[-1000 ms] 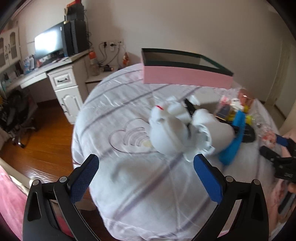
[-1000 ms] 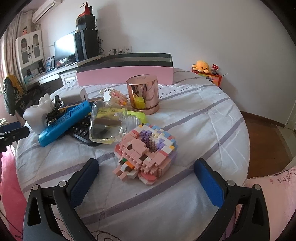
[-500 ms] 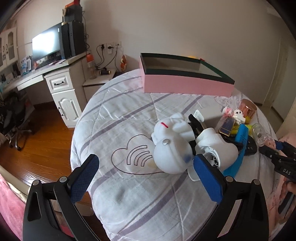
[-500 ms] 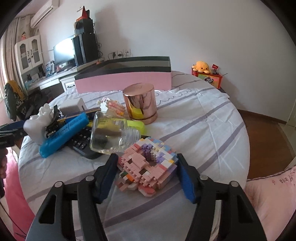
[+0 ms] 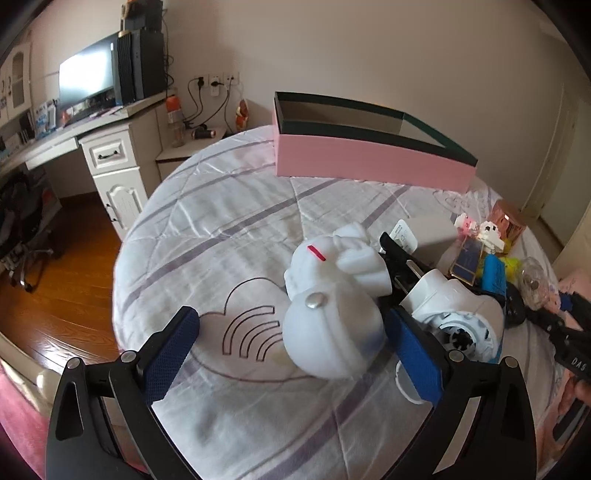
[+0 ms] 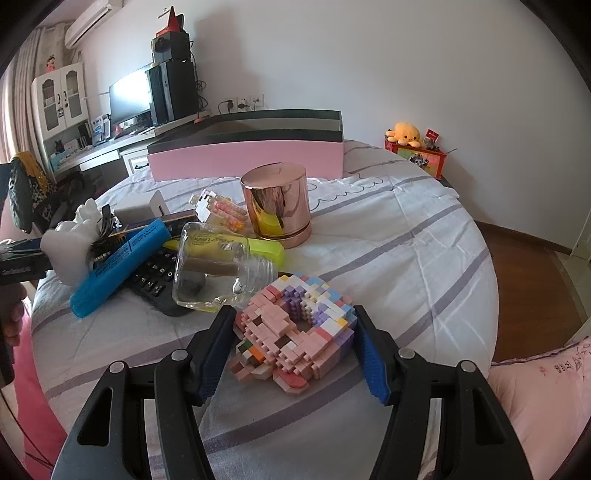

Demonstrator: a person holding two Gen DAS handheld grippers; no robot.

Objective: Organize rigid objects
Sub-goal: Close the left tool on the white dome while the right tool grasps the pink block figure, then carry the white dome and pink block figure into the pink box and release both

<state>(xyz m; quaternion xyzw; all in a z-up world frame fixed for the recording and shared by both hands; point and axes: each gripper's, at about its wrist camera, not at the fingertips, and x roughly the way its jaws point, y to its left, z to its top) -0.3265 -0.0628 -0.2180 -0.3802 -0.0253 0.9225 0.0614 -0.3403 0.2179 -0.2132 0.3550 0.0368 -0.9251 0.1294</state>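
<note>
A monitor (image 5: 85,84) and a dark computer tower (image 5: 142,66) stand on a white desk (image 5: 107,147) by the wall. An orange octopus plush (image 6: 405,133) sits on a red box (image 6: 419,157). An air conditioner (image 6: 90,16) hangs above a white cabinet (image 6: 61,101).

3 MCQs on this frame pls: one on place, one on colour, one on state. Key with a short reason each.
1. The glass bottle lies:
A. inside the pink box
B. beside the block model, on the keyboard's edge
C. on the floor

2. The upright metallic canister is:
A. rose gold
B. green
C. black

3. The right gripper is:
A. wide open, away from everything
B. closed around the block model
C. holding the blue marker

Key:
1 B: the bottle's neck points at the block model and its body overlaps the black keyboard.
2 A: coppery pink shine.
3 B: both pads sit against the model's sides.
</note>
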